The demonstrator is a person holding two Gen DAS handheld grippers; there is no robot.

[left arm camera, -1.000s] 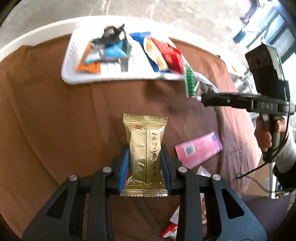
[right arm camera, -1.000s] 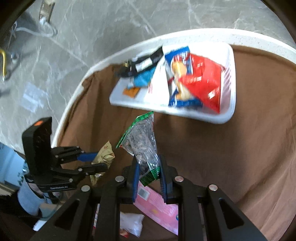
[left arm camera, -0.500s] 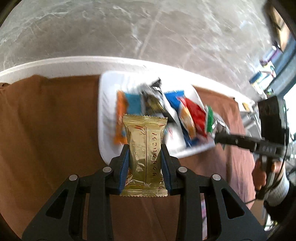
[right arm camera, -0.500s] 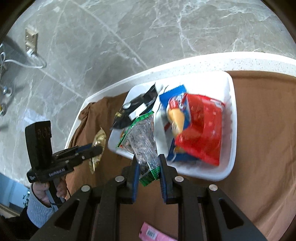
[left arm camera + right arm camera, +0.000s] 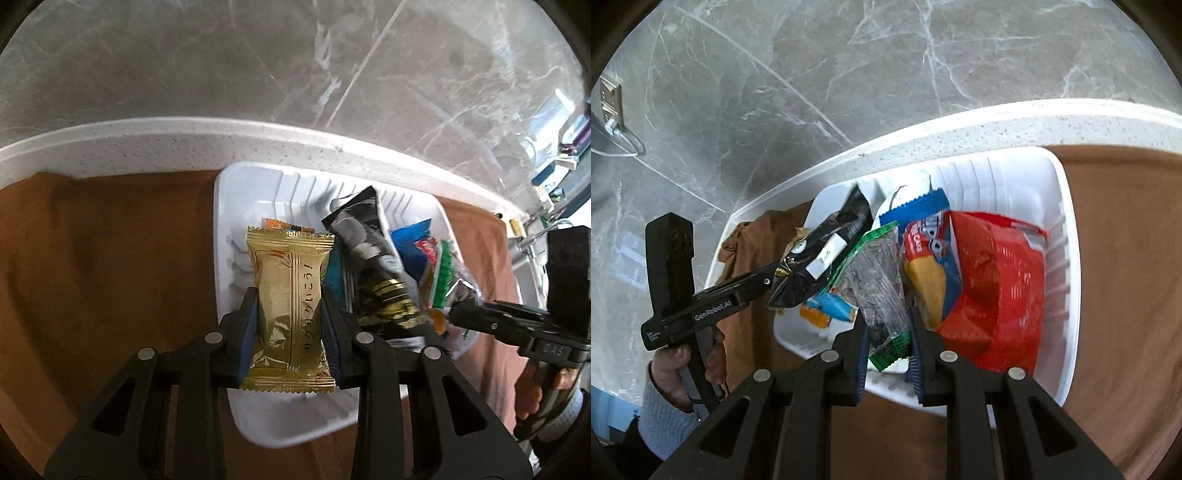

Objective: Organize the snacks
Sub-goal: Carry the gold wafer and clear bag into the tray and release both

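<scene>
Left wrist view has the left gripper (image 5: pixel 289 317) clamped on a gold snack (image 5: pixel 289 295) over the white tray (image 5: pixel 221 221), while the right gripper (image 5: pixel 888 341) pinches a clear green-edged packet (image 5: pixel 875 277) above it, both seemingly poised to drop.

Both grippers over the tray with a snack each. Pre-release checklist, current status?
1. Left gripper shut on gold packet: ok.
2. Right gripper shut on green-edged clear packet: ok.
3. Gold packet over white tray: ok.
4. Clear packet over tray: ok.
5. Bare tray floor under gold packet: cannot tell, orange packet peeks out behind it.
6. Room beside clear packet: not ok, black packet and red bag crowd it.
</scene>
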